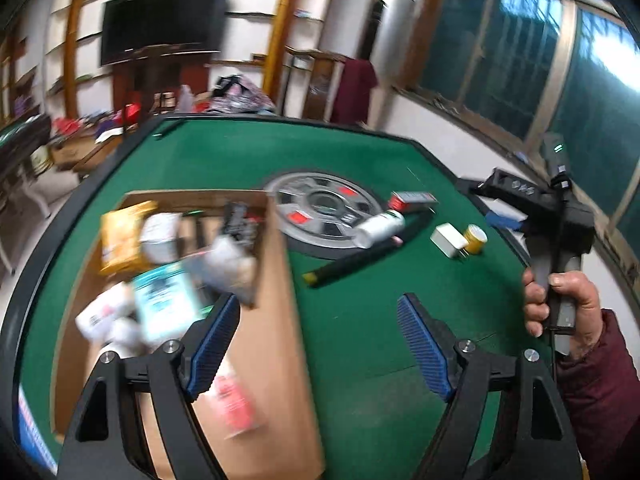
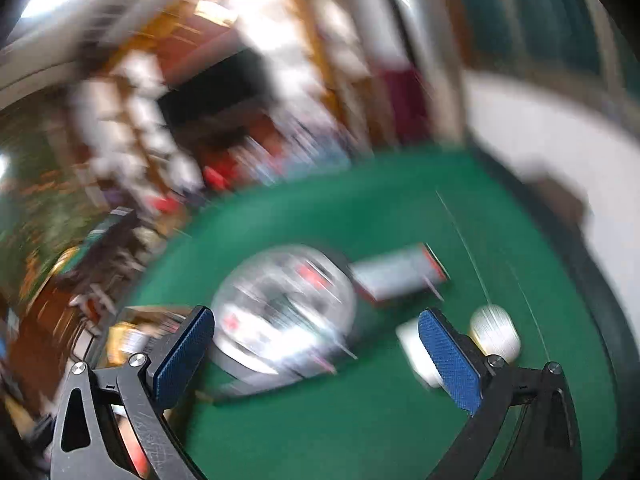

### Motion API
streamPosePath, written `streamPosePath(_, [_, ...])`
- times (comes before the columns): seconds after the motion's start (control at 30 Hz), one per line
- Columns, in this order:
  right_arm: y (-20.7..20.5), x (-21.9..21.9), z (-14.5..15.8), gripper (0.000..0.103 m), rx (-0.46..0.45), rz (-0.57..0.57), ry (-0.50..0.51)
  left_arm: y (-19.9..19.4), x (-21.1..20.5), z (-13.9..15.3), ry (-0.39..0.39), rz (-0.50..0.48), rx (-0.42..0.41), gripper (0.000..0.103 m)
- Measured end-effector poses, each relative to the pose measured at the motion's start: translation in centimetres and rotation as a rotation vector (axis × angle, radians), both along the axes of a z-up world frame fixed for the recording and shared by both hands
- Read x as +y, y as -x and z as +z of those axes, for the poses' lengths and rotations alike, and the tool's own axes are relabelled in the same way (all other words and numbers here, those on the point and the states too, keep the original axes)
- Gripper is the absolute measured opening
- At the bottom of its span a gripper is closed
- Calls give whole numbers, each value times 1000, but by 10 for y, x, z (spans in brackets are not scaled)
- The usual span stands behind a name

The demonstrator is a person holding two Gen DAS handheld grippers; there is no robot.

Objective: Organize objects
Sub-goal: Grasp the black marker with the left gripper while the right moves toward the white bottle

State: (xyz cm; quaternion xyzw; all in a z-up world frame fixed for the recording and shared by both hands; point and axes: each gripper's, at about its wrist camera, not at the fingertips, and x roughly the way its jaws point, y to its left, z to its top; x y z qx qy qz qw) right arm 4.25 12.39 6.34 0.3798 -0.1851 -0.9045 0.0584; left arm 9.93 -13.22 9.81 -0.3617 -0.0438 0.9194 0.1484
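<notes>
A cardboard box (image 1: 276, 320) sits on the left of the green table (image 1: 360, 320) and holds several packets and bottles. On the felt lie a white bottle (image 1: 378, 228), a long black stick (image 1: 352, 262), a red and grey box (image 1: 412, 200), a white charger (image 1: 450, 239) and a small yellow jar (image 1: 475, 239). My left gripper (image 1: 318, 344) is open and empty over the box's right wall. My right gripper (image 2: 316, 356) is open and empty above the felt; its view is heavily blurred. The charger (image 2: 414, 350) and the jar (image 2: 496, 334) lie beside its right finger.
A round silver hub (image 1: 324, 210) is set into the table's middle. The table has a raised dark rim (image 1: 24, 280). A hand holds the right gripper's handle (image 1: 560, 240) at the table's right edge. Shelves, a television and windows stand behind.
</notes>
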Motion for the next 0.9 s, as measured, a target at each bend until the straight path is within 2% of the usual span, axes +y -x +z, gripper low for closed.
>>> streamPosePath(0.03, [4, 19, -16, 103, -29, -45, 30, 6, 10, -1, 16, -12, -8, 80])
streamPosePath(0.13, [10, 49, -38, 103, -44, -109, 45, 31, 43, -6, 79, -49, -35, 80])
streamPosePath(0.27, [15, 72, -40, 103, 22, -138, 37, 76, 78, -28, 183, -56, -107, 80])
streamPosePath(0.43, [8, 92, -41, 103, 20, -145, 141, 107, 108, -52, 306, -68, -112, 80])
streamPosePath(0.57, [7, 98, -40, 103, 24, -139, 189, 125, 131, -76, 436, -93, -119, 79])
streamPosePath(0.6, [9, 99, -41, 103, 21, -139, 193, 127, 134, -82, 456, -105, -130, 76])
streamPosePath(0.63, [10, 99, -41, 103, 18, -136, 199, 127, 137, -86, 472, -117, -135, 67])
streamPosePath(0.67, [10, 99, -41, 103, 18, -136, 206, 124, 139, -83, 469, -116, -109, 52])
streamPosePath(0.7, [9, 99, -42, 103, 18, -136, 208, 123, 140, -80, 472, -126, -124, 43])
streamPosePath(0.73, [9, 98, -42, 103, 19, -135, 209, 122, 142, -79, 464, -125, -130, 30])
streamPosePath(0.83, [10, 100, -43, 103, 18, -135, 212, 113, 148, -77, 477, -128, -128, 20])
streamPosePath(0.9, [9, 99, -43, 103, 17, -136, 212, 105, 148, -73, 445, -127, -137, 16])
